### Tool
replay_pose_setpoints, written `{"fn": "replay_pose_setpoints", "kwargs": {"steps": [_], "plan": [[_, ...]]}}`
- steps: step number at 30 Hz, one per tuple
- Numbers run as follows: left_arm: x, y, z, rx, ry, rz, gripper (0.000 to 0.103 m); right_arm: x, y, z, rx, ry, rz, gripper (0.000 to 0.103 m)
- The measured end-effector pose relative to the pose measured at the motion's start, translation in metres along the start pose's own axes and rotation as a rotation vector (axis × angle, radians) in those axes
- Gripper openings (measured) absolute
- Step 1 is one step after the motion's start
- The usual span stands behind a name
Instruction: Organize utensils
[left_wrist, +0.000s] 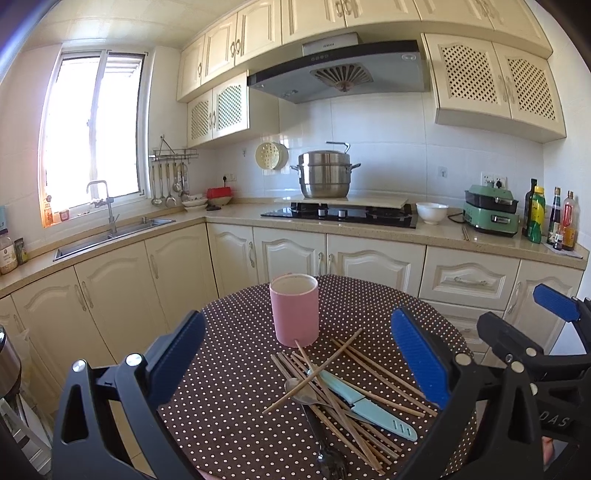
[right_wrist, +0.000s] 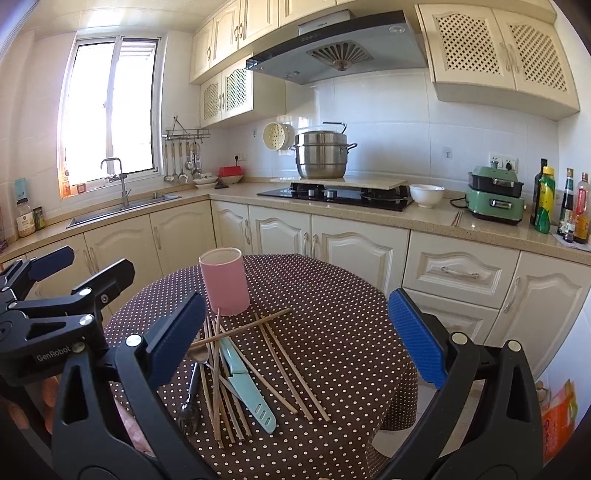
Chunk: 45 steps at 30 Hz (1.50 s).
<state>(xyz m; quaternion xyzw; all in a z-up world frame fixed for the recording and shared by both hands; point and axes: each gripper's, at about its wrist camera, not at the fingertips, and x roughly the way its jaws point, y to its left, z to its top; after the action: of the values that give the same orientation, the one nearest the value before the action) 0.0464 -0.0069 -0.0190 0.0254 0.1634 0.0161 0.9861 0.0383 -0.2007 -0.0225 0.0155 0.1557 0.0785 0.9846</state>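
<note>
A loose heap of wooden chopsticks (left_wrist: 369, 384), crossed over a pale blue sheathed knife (left_wrist: 364, 404) and a metal spoon (left_wrist: 299, 391), lies on the round table's brown polka-dot cloth (left_wrist: 236, 369), just in front of an upright pink cup (left_wrist: 294, 309). The left gripper (left_wrist: 299, 365) and right gripper (right_wrist: 295, 339) both hover above the heap, blue pads spread wide, holding nothing. Only the right wrist view shows an orange package (right_wrist: 557, 417) on the floor.
</note>
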Motion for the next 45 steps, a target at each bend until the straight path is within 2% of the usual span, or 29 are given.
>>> {"fn": "replay_pose_setpoints", "kwargs": {"steps": [4,10,13,17,22,33,35,37,39,45], "plan": [[0.022,0.000,-0.005,0.006,0.072,-0.015,0.099,0.016,-0.003,-0.004,-0.004,0.044,0.009,0.097],[0.069,0.003,-0.016,0.005,0.227,-0.097,0.099,0.054,-0.008,-0.013,-0.010,0.149,0.026,0.097],[0.095,0.009,-0.027,0.004,0.317,-0.135,0.097,0.076,-0.012,-0.021,-0.020,0.211,0.035,0.089],[0.132,0.017,-0.044,-0.004,0.451,-0.204,0.072,0.100,-0.018,-0.031,-0.021,0.275,0.043,0.077],[0.164,0.011,-0.057,0.039,0.537,-0.237,0.054,0.130,-0.022,-0.043,-0.027,0.353,0.069,0.059],[0.220,-0.049,-0.049,0.241,0.656,-0.287,0.042,0.179,-0.027,-0.054,-0.045,0.479,0.086,0.055],[0.231,-0.053,-0.051,0.255,0.683,-0.288,0.037,0.184,-0.031,-0.053,-0.044,0.490,0.087,0.055],[0.244,-0.057,-0.052,0.268,0.706,-0.258,0.033,0.190,-0.034,-0.054,-0.048,0.510,0.093,0.055],[0.254,-0.062,-0.051,0.295,0.712,-0.235,0.032,0.195,-0.036,-0.055,-0.050,0.532,0.103,0.055],[0.289,-0.074,-0.055,0.325,0.796,-0.244,0.020,0.215,-0.035,-0.057,-0.076,0.599,0.133,0.055]]}}
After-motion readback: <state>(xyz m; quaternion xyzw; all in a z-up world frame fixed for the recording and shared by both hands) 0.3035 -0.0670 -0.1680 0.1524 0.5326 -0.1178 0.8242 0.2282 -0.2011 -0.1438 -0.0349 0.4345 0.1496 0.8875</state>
